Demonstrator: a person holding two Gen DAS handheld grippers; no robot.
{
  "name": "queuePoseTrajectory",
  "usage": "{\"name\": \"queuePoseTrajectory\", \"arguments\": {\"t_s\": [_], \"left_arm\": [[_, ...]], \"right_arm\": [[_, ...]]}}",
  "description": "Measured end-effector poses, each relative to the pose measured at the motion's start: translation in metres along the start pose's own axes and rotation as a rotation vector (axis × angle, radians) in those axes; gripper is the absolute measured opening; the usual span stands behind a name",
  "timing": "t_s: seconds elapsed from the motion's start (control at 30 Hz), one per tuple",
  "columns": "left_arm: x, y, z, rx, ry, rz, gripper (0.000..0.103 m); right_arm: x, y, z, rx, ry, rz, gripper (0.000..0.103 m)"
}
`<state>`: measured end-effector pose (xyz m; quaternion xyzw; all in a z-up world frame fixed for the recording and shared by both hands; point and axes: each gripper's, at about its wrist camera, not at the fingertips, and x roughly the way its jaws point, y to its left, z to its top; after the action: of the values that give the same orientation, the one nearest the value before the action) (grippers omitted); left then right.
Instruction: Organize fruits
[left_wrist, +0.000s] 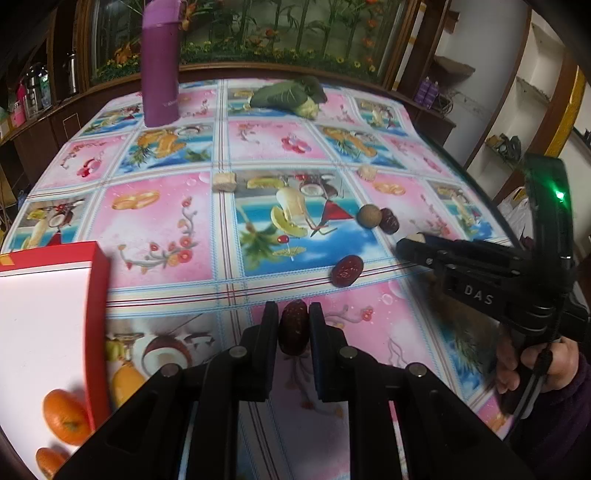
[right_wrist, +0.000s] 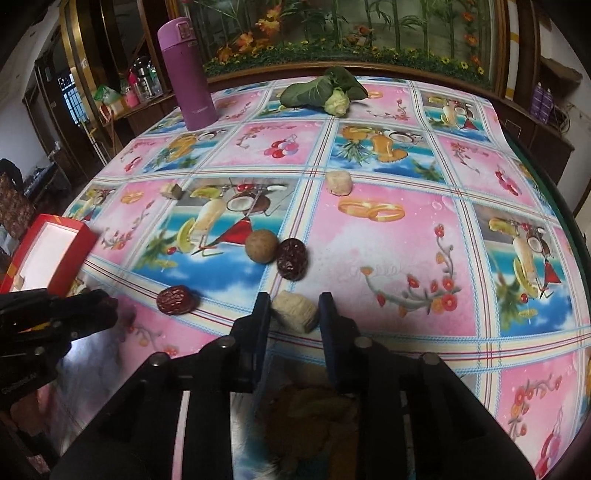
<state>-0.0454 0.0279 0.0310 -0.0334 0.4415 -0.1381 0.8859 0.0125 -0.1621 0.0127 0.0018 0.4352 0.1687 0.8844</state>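
Observation:
My left gripper (left_wrist: 293, 325) is shut on a dark red date (left_wrist: 293, 326), held just above the tablecloth. A red box with a white inside (left_wrist: 40, 317) lies to its left, with two oranges (left_wrist: 64, 417) in its near corner. My right gripper (right_wrist: 294, 312) is shut on a pale beige pastry piece (right_wrist: 295, 312); it also shows in the left wrist view (left_wrist: 415, 240). Loose on the cloth are a second date (right_wrist: 177, 300), a third date (right_wrist: 291, 258) and a round brown longan (right_wrist: 261, 245) touching it.
A purple flask (right_wrist: 188, 74) stands at the back left. A leafy green vegetable (right_wrist: 325, 92) lies at the back. Two more pastry pieces (right_wrist: 339, 181) (right_wrist: 171, 191) lie mid-table. The red box (right_wrist: 48, 254) is at the left edge. Shelves surround the table.

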Motion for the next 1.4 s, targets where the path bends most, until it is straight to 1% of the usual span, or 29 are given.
{"name": "queuePoseTrajectory", "arguments": {"t_s": [0.1,0.17,0.23,0.33,0.47,0.57,0.63,0.73,0.8,0.9,1.0,1.1,1.17,1.23,1.33,1.4], "left_arm": [[-0.014,0.003,0.000,-0.005,-0.024,-0.005,0.015],[-0.027,0.007,-0.001,-0.006,-0.053,-0.011,0.015],[-0.038,0.013,-0.004,-0.016,-0.074,-0.002,0.015],[-0.057,0.029,-0.009,-0.035,-0.097,0.006,0.015],[-0.089,0.068,-0.020,-0.090,-0.138,0.067,0.015],[-0.112,0.107,-0.030,-0.137,-0.163,0.160,0.015],[-0.121,0.137,-0.037,-0.180,-0.153,0.220,0.015],[-0.124,0.178,-0.047,-0.227,-0.101,0.300,0.015],[-0.122,0.196,-0.052,-0.247,-0.065,0.324,0.015],[-0.115,0.204,-0.059,-0.249,-0.011,0.309,0.015],[-0.106,0.201,-0.060,-0.218,0.038,0.295,0.015],[-0.099,0.202,-0.061,-0.204,0.058,0.299,0.015],[-0.099,0.203,-0.064,-0.213,0.058,0.302,0.015],[-0.100,0.203,-0.065,-0.215,0.054,0.310,0.015],[-0.099,0.202,-0.064,-0.220,0.054,0.323,0.016],[-0.101,0.200,-0.064,-0.224,0.049,0.337,0.020]], "right_arm": [[-0.010,0.013,0.002,0.002,-0.029,0.027,0.028],[-0.016,0.029,0.004,-0.002,-0.051,0.067,0.028],[-0.018,0.050,0.007,-0.011,-0.054,0.111,0.028],[-0.020,0.088,0.011,-0.065,-0.059,0.168,0.028],[-0.021,0.141,0.018,-0.136,-0.051,0.249,0.029],[-0.019,0.184,0.023,-0.196,-0.049,0.289,0.029],[-0.014,0.216,0.025,-0.247,-0.036,0.314,0.029],[0.001,0.259,0.026,-0.292,0.006,0.343,0.029],[0.010,0.279,0.025,-0.304,0.037,0.353,0.029],[0.027,0.308,0.020,-0.329,0.088,0.335,0.029],[0.036,0.321,0.019,-0.335,0.126,0.322,0.029],[0.044,0.328,0.020,-0.332,0.145,0.294,0.029],[0.048,0.328,0.017,-0.322,0.155,0.285,0.029],[0.054,0.328,0.011,-0.333,0.187,0.268,0.029],[0.052,0.326,0.009,-0.340,0.179,0.276,0.029],[0.049,0.323,0.009,-0.335,0.183,0.292,0.029]]}}
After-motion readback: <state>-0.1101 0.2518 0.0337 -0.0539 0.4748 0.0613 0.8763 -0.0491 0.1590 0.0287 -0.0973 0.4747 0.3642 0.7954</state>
